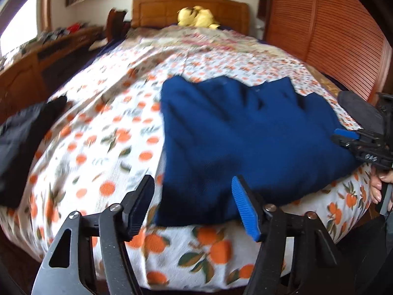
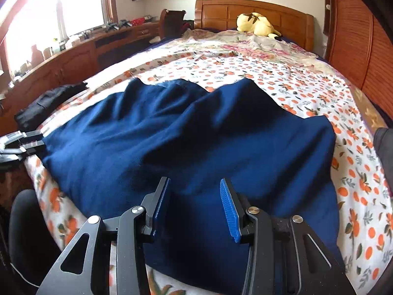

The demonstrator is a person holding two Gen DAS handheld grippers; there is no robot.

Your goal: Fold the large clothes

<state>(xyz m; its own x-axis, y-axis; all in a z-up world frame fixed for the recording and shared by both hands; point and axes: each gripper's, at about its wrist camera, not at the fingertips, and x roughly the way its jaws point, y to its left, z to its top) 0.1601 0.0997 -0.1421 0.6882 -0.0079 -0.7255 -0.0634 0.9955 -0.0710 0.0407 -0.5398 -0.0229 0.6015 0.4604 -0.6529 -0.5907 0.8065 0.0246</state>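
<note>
A dark blue garment (image 1: 245, 132) lies spread and wrinkled across the near end of a bed with an orange-print sheet (image 1: 110, 147). In the left wrist view my left gripper (image 1: 192, 204) hangs over the garment's near left corner; its jaws stand apart and the pads do not press the cloth. The right gripper (image 1: 342, 136) shows at the garment's right edge, with a person's hand (image 1: 378, 189) below it. In the right wrist view my right gripper (image 2: 194, 206) is open just above the blue garment (image 2: 196, 135) near its front edge. The left gripper (image 2: 36, 140) sits at the cloth's left edge.
A black garment (image 1: 24, 135) (image 2: 49, 103) lies at the bed's left edge. A yellow plush toy (image 2: 258, 24) rests by the wooden headboard (image 2: 270, 9). A cluttered wooden desk (image 2: 73, 56) runs along the left; slatted wardrobe doors (image 1: 331, 36) stand on the right. A dark grey item (image 1: 358, 110) lies at the bed's right edge.
</note>
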